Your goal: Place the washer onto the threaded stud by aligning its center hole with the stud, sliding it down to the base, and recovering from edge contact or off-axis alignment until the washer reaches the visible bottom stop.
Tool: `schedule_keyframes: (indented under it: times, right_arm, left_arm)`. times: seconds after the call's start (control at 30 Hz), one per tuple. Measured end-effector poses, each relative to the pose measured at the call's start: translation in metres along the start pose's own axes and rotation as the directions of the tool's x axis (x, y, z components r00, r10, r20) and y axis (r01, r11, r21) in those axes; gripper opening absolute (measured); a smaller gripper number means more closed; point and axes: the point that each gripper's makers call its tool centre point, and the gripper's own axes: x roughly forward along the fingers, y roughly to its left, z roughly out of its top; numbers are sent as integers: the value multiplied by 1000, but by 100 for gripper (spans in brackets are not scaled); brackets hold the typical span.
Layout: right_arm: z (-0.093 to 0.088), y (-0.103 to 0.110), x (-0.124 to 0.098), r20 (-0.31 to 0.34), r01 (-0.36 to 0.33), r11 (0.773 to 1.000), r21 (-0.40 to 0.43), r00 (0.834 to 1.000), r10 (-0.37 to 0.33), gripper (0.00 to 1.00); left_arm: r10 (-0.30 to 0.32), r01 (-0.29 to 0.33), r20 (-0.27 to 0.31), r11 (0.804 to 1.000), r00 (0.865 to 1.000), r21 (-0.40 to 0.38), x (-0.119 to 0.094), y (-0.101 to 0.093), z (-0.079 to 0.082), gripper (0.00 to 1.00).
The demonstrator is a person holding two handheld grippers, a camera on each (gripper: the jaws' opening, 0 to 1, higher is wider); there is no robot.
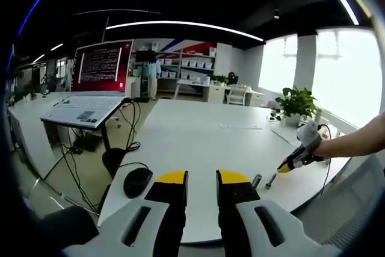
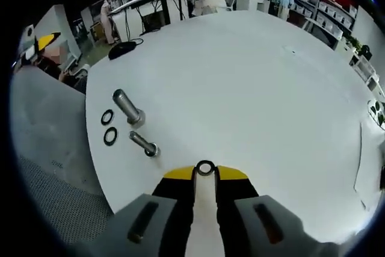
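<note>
**Washer pinched at the right claw's tips, studs on the desk to its left**

In the right gripper view, two loose black rings (image 2: 108, 126) lie flat on the white desk (image 2: 258, 88) at about nine o'clock, one just beside the other. Right of them stands the larger threaded stud (image 2: 128, 107), tilted in the view, and just below it, at roughly eight o'clock, the smaller stud (image 2: 144, 144). At six o'clock the right claw (image 2: 205, 171) is clenched on a washer (image 2: 205, 167), gripping it by the edge so its hole faces the camera; it hangs above the desk, apart from both studs.

In the left gripper view, a black mouse (image 1: 138, 182) sits on the desk at seven o'clock. The left claw (image 1: 202, 177) at six o'clock is released, a plain gap between its yellow-tipped jaws, nothing in it. Right of it, at four o'clock, both studs (image 1: 263, 180) stand by the desk's edge, with the right claw above them.
</note>
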Motion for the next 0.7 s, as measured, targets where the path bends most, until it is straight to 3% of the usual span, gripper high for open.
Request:
schedule_keyframes:
  times: [0.2,0.3,0.7]
  right_arm:
    - [4,12,-10,-2,-23,999,-31,1000,23,14]
    - [15,21,-17,17,-44,999,-32,999,45,14]
    - [42,55,-31,18,-73,977,-199,997,78,14]
  left_arm:
    - [-1,1,-1,1000,1000,2,0,0,0,16]
    - [-3,3,-2,1000,1000,3,0,0,0,16]
    - [3,-2,-18,1000,1000,14,-1,-1,-3,17]
